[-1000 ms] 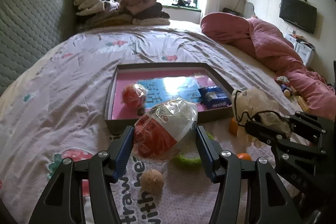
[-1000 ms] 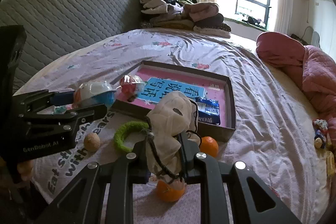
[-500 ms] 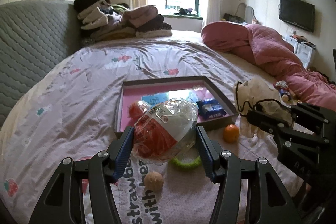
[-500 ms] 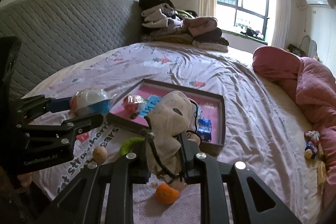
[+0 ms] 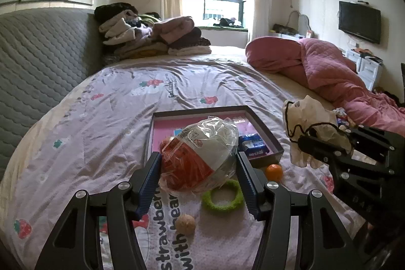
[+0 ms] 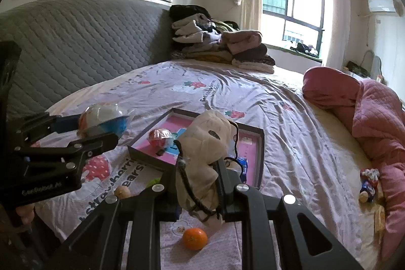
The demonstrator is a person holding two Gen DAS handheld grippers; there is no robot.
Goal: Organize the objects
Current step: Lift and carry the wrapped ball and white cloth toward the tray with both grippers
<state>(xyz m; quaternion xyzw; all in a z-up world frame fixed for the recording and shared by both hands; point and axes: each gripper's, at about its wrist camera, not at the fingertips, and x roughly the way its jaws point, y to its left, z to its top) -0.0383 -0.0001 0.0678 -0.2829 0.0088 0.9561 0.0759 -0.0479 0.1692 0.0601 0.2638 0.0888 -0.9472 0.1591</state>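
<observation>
My left gripper (image 5: 198, 158) is shut on a ball wrapped in clear plastic (image 5: 202, 153), orange and white, and holds it above the bed. The right wrist view shows the same ball (image 6: 103, 118) in that gripper (image 6: 119, 128) at the left. My right gripper (image 6: 198, 168) is shut on a beige cloth pouch (image 6: 205, 136) with a black drawstring, also seen as the pouch (image 5: 306, 115) at the right of the left wrist view. Below both lies a dark-rimmed tray (image 5: 265, 133) with a pink floor, holding another wrapped ball (image 6: 160, 137) and a blue packet (image 5: 253, 144).
On the sheet in front of the tray lie an orange (image 5: 273, 171), a green ring (image 5: 222, 196) and a small tan ball (image 5: 185, 224). A pink quilt (image 5: 329, 72) lies at the right, folded clothes (image 5: 152, 37) at the back, a grey headboard (image 5: 38, 55) at the left.
Both grippers have risen with their loads still held. The tray and the loose things on the sheet now sit lower and smaller in both views.
</observation>
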